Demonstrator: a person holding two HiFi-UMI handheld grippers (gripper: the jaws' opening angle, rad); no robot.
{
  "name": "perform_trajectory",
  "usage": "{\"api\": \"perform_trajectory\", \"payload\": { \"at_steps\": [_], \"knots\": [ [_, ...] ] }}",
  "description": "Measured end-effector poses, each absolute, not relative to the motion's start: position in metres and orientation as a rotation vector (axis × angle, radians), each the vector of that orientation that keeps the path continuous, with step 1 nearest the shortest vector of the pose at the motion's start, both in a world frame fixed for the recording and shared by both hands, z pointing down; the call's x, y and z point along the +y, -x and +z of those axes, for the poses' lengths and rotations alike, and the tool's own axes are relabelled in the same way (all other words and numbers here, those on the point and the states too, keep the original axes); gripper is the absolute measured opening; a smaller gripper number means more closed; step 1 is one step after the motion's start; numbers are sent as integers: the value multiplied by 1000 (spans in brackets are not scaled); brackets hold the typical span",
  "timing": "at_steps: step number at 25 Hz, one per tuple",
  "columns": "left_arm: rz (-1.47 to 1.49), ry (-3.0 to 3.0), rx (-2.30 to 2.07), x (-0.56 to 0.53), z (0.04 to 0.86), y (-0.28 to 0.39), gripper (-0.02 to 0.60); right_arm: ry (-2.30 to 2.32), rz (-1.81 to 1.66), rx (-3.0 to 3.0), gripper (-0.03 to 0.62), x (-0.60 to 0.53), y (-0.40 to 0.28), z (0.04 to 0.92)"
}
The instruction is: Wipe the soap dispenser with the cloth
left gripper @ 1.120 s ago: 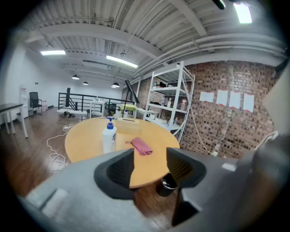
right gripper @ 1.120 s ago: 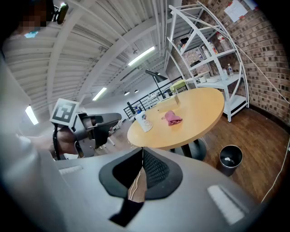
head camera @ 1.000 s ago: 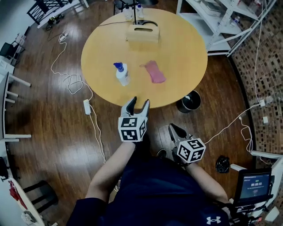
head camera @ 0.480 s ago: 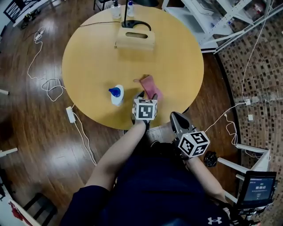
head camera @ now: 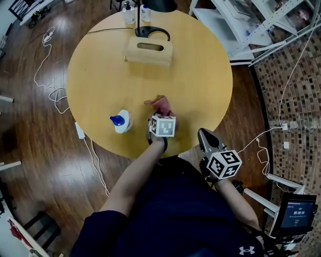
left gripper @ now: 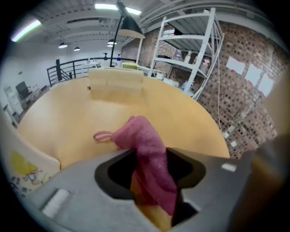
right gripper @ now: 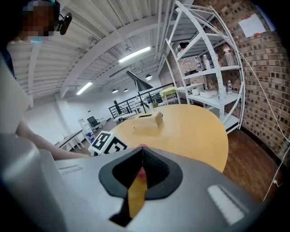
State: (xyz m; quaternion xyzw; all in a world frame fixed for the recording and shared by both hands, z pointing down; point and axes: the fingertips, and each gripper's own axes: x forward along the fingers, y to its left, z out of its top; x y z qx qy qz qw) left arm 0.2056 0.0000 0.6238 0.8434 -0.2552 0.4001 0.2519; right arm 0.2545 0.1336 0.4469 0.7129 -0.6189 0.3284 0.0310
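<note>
**Head view: left gripper [head camera: 160,113] nips the pink cloth [head camera: 161,104] near the table's front edge**

Nearest to us, our right gripper [head camera: 205,136] hangs just off the round wooden table [head camera: 200,75], over the floor by its near rim. Its jaws are pressed together with nothing between them, and the right gripper view shows only a thin seam where they meet.

A little further in, our left gripper reaches over the near edge and points down at the tabletop. Its jaws have just been closing, and the cloth is between them. In the left gripper view we see it bunched into a raised ridge in the gap, with its hanging loop sticking out to the left on the wood.

The soap dispenser [head camera: 121,121], a white bottle with a blue pump, stands upright on the table to the left of the cloth. It is near the cloth but clear of it, and neither gripper touches it.

Across the bare middle of the table lies a pale wooden box [head camera: 149,51] with a slot in its top. Just behind it is the black lamp base [head camera: 153,32], and two small bottles [head camera: 129,12] stand at the far rim. Beyond the table to the right stands a white shelf unit [head camera: 251,25] against a brick wall.
</note>
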Motion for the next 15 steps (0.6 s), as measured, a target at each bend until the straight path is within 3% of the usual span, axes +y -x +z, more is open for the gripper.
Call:
{"api": "perform_trajectory", "payload": {
  "at_steps": [3,8,13,15],
  "knots": [
    [967,-2273,-696,2,609,-189,95,-2115,1030,-1994,11,113,-268,453],
    [756,-2275,-643,28,569,-139,91,-1881,993,-2164,11,63,-237,462],
    [578,-2196,-843,37,546,-25,91,-1512,741,-2413,19,-1,-134,434],
    [485,-2160,-929,33,535,20,91,-1389,618,-2463,76,-20,-93,424]
  ]
}}
